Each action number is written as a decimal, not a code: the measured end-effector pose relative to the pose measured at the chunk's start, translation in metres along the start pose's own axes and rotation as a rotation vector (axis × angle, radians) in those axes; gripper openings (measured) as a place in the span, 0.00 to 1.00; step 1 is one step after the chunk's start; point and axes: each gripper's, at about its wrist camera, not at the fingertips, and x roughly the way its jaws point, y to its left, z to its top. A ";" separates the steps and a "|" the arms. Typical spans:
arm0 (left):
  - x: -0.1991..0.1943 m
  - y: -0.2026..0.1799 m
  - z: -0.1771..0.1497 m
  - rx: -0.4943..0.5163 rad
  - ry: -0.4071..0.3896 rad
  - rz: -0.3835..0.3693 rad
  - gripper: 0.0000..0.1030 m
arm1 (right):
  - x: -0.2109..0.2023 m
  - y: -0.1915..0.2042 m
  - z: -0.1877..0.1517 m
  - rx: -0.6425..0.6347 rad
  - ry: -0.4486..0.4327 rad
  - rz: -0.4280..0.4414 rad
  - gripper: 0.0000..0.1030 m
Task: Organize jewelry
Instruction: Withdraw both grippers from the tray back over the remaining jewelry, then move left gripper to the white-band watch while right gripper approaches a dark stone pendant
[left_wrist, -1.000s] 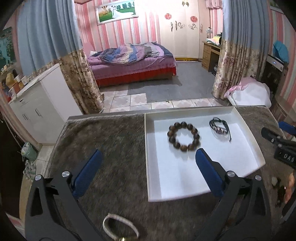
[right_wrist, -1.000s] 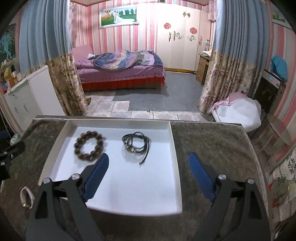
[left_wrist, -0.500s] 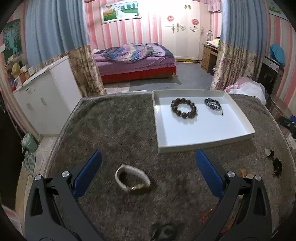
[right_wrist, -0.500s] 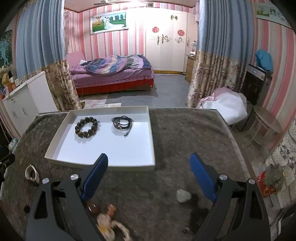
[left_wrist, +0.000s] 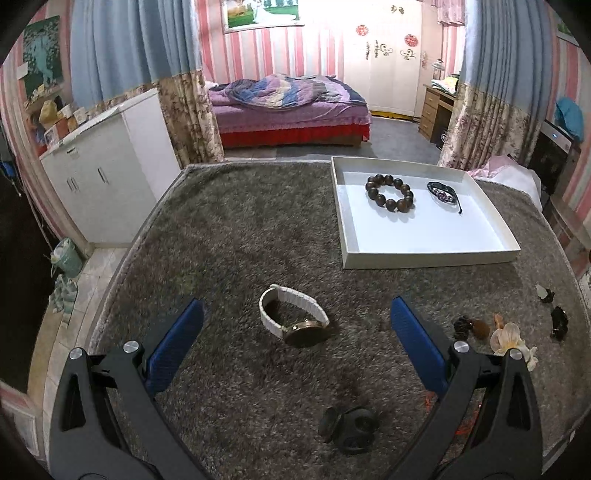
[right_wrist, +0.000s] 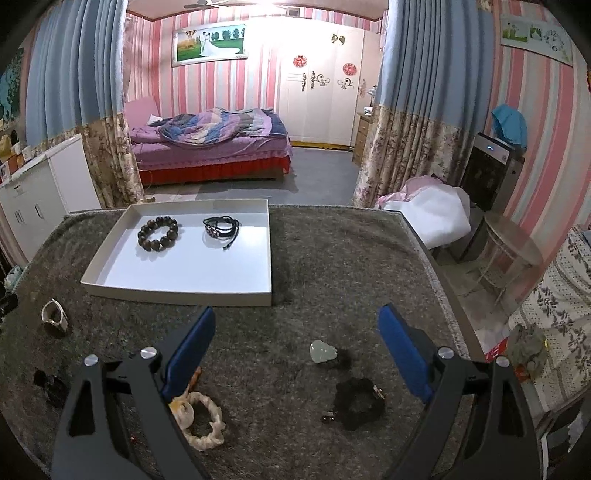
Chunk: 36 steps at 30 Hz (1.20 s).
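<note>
Left gripper (left_wrist: 295, 332): jaws spread wide, nothing btwn pads; hangs over carpet w/ watch lying in the gap ahead of it.
Right gripper (right_wrist: 293, 343): jaws spread wide, empty; pale green pendant sits on carpet btwn its blue pads, not touched.
Watch (left_wrist: 293, 315): white band, gold-tone case, on its side on carpet, near side of tray, apart from it.
Pendant (right_wrist: 322, 351): small, pale green, on carpet; black fuzzy piece (right_wrist: 357, 403) just behind it toward camera.
Cream ring (right_wrist: 201, 419): fabric-looking loop w/ orange bit, on carpet, partly hidden by right gripper's left finger.
Small bits (left_wrist: 509, 334): amber, dark + cream flower-like pieces scattered on carpet at right in left view; too small to name.
Dark round thing (left_wrist: 349, 424): on carpet near bottom of left view, kind unclear.
Tray (right_wrist: 177, 291): white, shallow, on carpet.
Bead bracelet (right_wrist: 158, 233): dark brown beads, inside tray, far left part.
Cord bracelet (right_wrist: 221, 227): black cord, inside tray, beside beads, not touching.
Carpet (left_wrist: 240, 240): grey, shaggy, covers tabletop.
Room: bed (right_wrist: 210, 140) beyond, striped pink walls, blue curtains.
</note>
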 end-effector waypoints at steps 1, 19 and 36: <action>0.001 0.001 0.000 -0.006 0.005 -0.001 0.97 | 0.002 0.000 -0.001 0.002 0.007 0.004 0.87; 0.030 -0.001 -0.012 -0.007 0.087 -0.014 0.95 | 0.031 0.012 -0.022 0.002 0.105 0.053 0.87; 0.068 0.017 -0.010 -0.014 0.188 -0.056 0.77 | 0.047 0.121 -0.031 -0.119 0.211 0.208 0.72</action>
